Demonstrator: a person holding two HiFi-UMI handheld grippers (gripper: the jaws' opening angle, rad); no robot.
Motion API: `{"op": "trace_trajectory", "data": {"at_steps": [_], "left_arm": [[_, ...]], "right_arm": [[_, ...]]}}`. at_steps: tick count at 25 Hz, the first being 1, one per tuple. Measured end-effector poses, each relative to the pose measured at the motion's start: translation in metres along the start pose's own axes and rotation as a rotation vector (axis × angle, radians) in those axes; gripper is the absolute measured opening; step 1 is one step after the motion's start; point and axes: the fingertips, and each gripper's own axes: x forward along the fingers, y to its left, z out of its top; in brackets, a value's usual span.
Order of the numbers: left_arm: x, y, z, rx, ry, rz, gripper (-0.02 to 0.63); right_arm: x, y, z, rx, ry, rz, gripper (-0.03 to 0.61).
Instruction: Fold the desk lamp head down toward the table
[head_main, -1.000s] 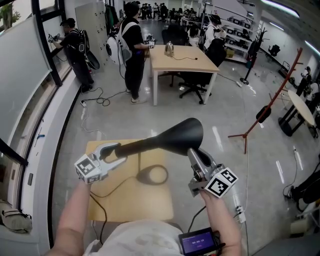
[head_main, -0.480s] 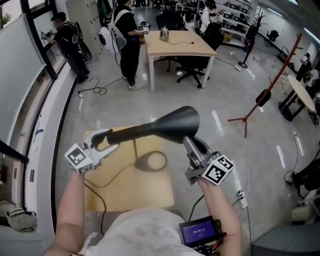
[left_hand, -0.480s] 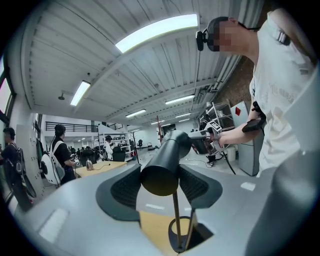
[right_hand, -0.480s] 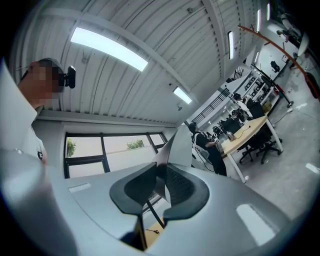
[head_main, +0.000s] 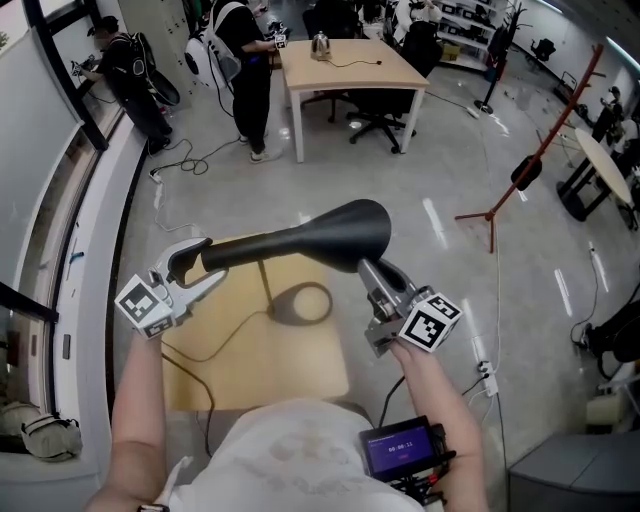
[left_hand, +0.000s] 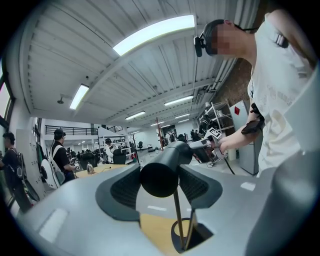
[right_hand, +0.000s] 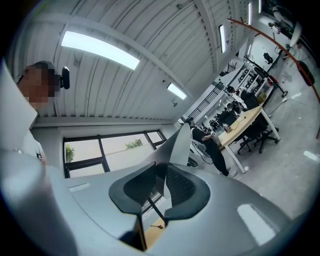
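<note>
Standing beyond lamp head (head_main: 330, 232), wooden desk (head_main: 350, 65), office chair (head_main: 378, 108), red stand (head_main: 540, 178)

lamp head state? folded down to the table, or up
Not folded: the lamp head lies roughly level, raised clear above the table, with the left gripper clamped on its narrow end.

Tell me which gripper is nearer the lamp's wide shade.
Right. The right gripper has the rim of the lamp shade between its jaws, which have just been opening. The left gripper clamps the narrow end of the lamp neck, away from the shade.
</note>
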Motion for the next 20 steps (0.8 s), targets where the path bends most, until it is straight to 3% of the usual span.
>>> {"op": "trace_trajectory", "data": {"at_steps": [20], "left_arm": [[0.003, -0.006, 0.031, 0.051, -0.017, 0.015, 0.238]], "right_arm": [[-0.002, -0.027, -0.038, 0.159, 0.033, 0.044, 0.087]]}}
